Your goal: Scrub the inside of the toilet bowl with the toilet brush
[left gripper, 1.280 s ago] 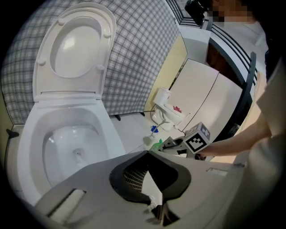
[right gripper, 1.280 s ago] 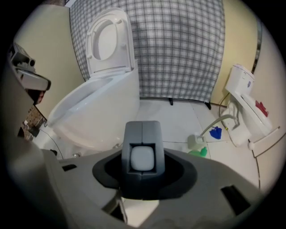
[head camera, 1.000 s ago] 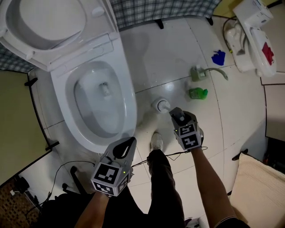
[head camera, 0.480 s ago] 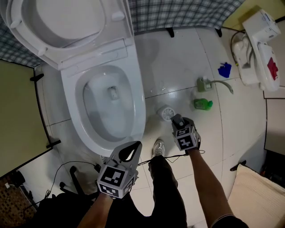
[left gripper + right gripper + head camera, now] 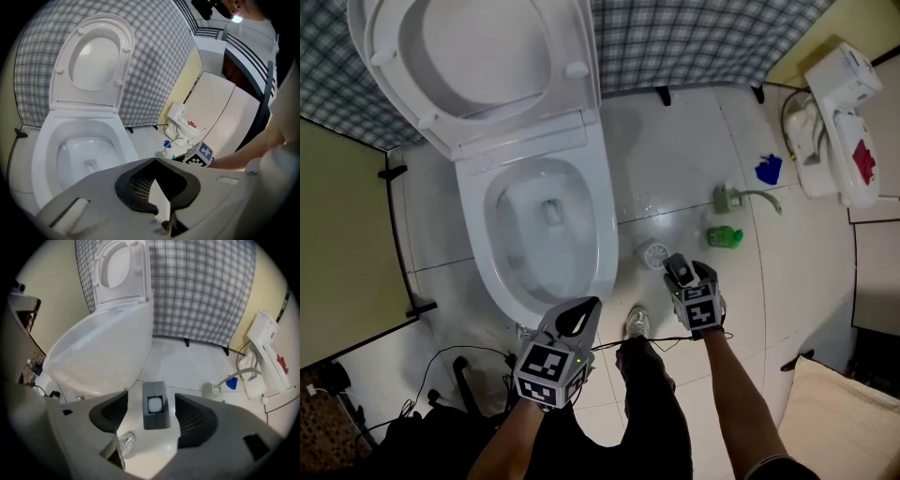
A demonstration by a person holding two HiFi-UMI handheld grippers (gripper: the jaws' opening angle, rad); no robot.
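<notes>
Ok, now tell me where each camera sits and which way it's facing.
Head view: on the person's head, looking steeply down at the toilet bowl; both forearms, a leg, the left gripper and right gripper show.
Left gripper view: on the left gripper, facing the bowl over its shut, empty jaws.
Right gripper view: on the right gripper, facing the floor; its jaws, just opened, flank a grey block.
Shared: all three show the raised lid.

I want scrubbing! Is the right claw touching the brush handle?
Apart. The right gripper view shows the right claw just opened, floor showing on both sides of the brush handle between its jaws.
</notes>
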